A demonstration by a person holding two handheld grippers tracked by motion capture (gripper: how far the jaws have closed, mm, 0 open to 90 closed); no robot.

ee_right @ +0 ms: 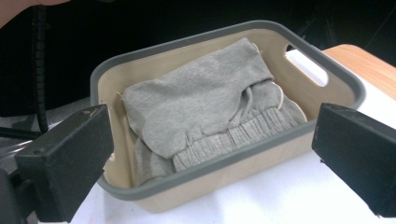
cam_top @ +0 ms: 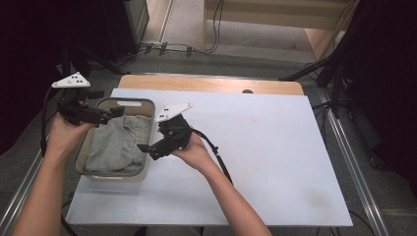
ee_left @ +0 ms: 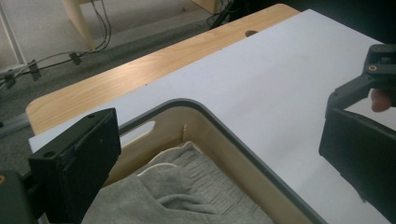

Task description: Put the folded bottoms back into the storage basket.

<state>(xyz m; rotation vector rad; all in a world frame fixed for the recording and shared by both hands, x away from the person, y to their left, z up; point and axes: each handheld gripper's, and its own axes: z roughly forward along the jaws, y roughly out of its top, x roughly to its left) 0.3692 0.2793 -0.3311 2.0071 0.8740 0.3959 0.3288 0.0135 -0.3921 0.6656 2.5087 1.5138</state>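
A beige basket with a grey rim [cam_top: 147, 104] stands on the left part of the white table. Folded inside it lies a grey garment [cam_top: 117, 143] with a ribbed waistband and a drawstring. My left gripper [cam_top: 114, 113] hovers over the basket's far left corner, and its jaws stand wide apart with nothing between them. My right gripper [cam_top: 147, 149] hangs just beside the basket's right rim, also open and holding nothing. The left gripper view looks past its jaws [ee_left: 215, 140] at the basket's far rim [ee_left: 224, 123] and the garment [ee_left: 187, 191]. Between the right gripper's [ee_right: 215, 135] jaws I see the garment [ee_right: 196, 102] inside the basket [ee_right: 187, 44].
The white table top [cam_top: 275, 152] stretches to the right of the basket, with a wooden strip [cam_top: 211, 82] along its far edge. The right gripper's cable [cam_top: 219, 158] trails over the table. Cables and dark stands sit on the floor behind and at the right.
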